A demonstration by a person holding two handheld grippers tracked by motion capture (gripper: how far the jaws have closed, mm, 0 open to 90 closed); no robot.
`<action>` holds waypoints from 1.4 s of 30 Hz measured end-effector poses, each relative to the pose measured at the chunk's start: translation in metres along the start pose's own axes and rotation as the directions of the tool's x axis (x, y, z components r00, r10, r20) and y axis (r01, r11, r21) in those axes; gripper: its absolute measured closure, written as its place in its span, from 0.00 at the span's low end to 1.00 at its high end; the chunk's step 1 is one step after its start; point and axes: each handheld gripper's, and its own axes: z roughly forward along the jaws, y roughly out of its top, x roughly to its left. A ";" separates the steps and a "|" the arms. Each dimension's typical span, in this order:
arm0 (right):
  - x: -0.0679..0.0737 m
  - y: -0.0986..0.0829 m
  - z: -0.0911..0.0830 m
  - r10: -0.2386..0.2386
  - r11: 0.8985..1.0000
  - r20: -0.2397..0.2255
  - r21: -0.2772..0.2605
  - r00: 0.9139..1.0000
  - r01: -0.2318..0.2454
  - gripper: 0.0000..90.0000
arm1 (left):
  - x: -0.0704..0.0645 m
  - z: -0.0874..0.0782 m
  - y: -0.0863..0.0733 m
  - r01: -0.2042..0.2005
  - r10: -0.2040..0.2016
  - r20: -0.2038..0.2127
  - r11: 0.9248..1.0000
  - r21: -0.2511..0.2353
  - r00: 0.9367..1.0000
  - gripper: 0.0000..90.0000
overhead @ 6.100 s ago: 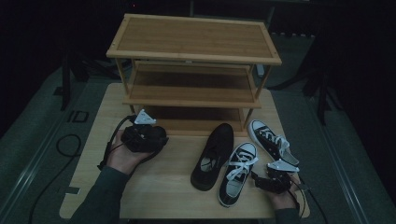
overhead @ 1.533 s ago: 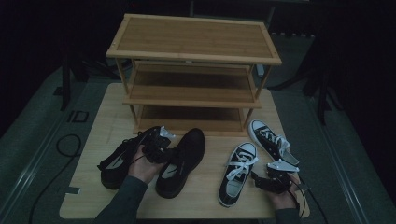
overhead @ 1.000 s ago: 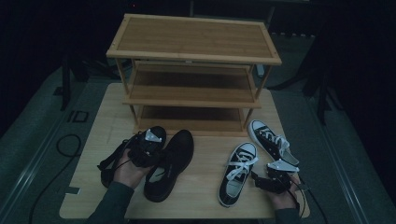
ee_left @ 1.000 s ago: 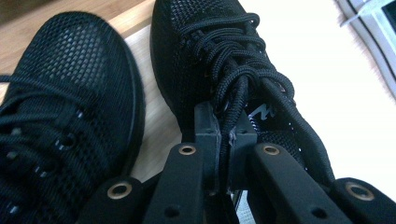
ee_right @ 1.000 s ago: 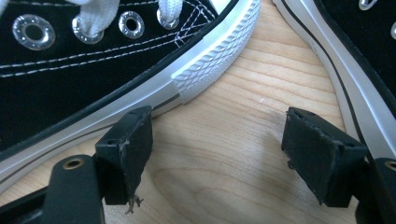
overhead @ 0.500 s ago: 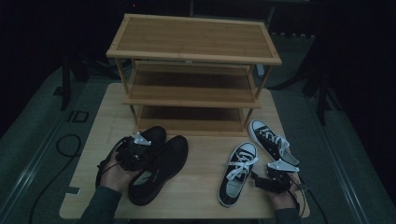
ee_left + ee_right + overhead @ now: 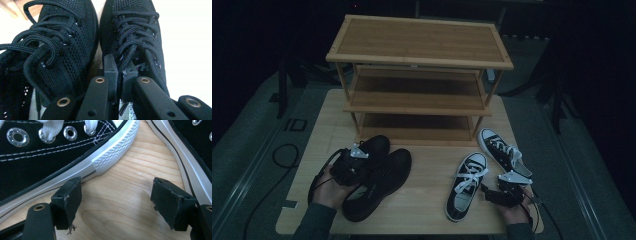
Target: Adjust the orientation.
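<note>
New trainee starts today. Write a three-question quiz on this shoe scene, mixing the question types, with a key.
1. True or false: the left gripper is shut on the right-hand black mesh shoe.
2. The right gripper has its jaws: A) clamped on a lace, B) open over bare table, C) shut on a sole.
3. Fill in: the two sneakers with white laces lie on the table in front of the wooden ______.

Key: 1 true, its jaws pinch the tongue and laces. 2 B. 3 rack.
</note>
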 end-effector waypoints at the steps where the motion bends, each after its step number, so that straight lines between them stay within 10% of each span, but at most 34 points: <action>1: 0.000 0.000 0.000 0.000 1.000 0.000 0.000 1.000 0.000 0.27 | 0.000 -0.001 -0.001 -0.002 0.002 -0.002 1.000 0.001 1.000 0.95; 19: 0.000 0.000 0.000 0.000 1.000 0.000 0.000 1.000 0.000 0.27 | 0.010 -0.014 -0.012 0.003 -0.003 -0.008 1.000 0.019 1.000 0.91; 42: 0.000 0.000 0.000 0.000 1.000 0.000 0.000 1.000 0.000 0.27 | 0.012 -0.031 -0.013 -0.008 0.008 -0.131 1.000 -0.003 0.991 0.33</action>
